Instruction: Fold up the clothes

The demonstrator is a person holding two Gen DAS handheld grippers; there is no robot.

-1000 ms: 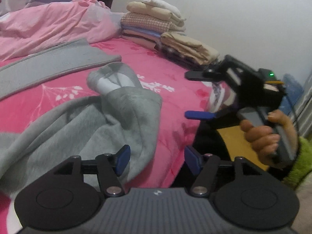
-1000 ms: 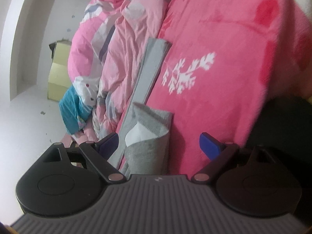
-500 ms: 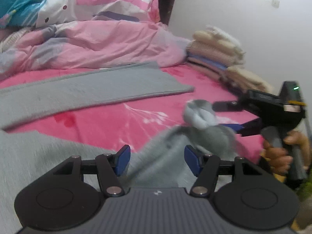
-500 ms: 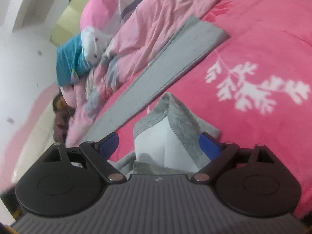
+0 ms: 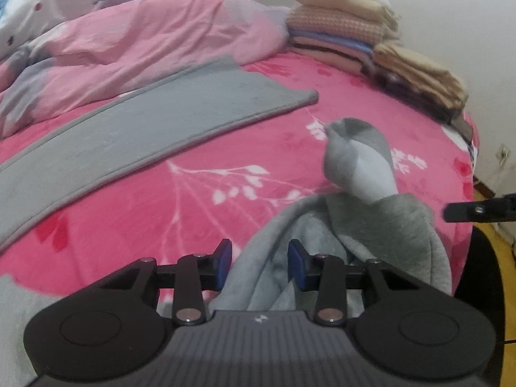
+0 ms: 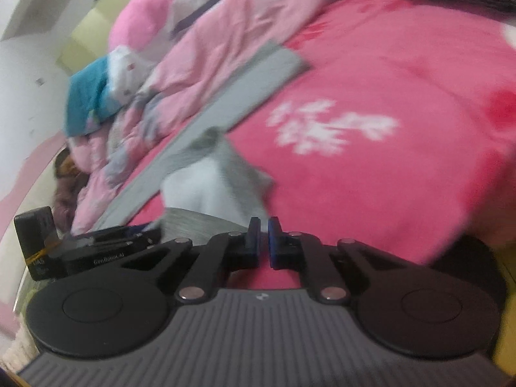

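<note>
A grey fleece garment (image 5: 380, 222) lies crumpled at the near right of the pink bedspread (image 5: 145, 200), one end turned up to show its pale lining (image 5: 358, 171). My left gripper (image 5: 259, 262) straddles a fold of it and its jaws are closing; the blue pads do not clearly press the cloth. In the right wrist view, blurred, my right gripper (image 6: 264, 235) is shut just short of the garment's edge (image 6: 238, 167), and no cloth shows between its pads. One right finger (image 5: 464, 211) pokes in at the left view's right edge, beside the garment.
A flat grey cloth strip (image 5: 154, 129) lies across the bed behind the garment. A rumpled pink quilt (image 5: 145, 38) fills the back left. Stacked folded clothes (image 5: 348, 29) sit at the back right. The bed's edge drops off at the right.
My left gripper has closed in on the grey garment and its jaws have narrowed around a fold. The right gripper's jaws went from wide apart to shut, and it drew back to the right.
</note>
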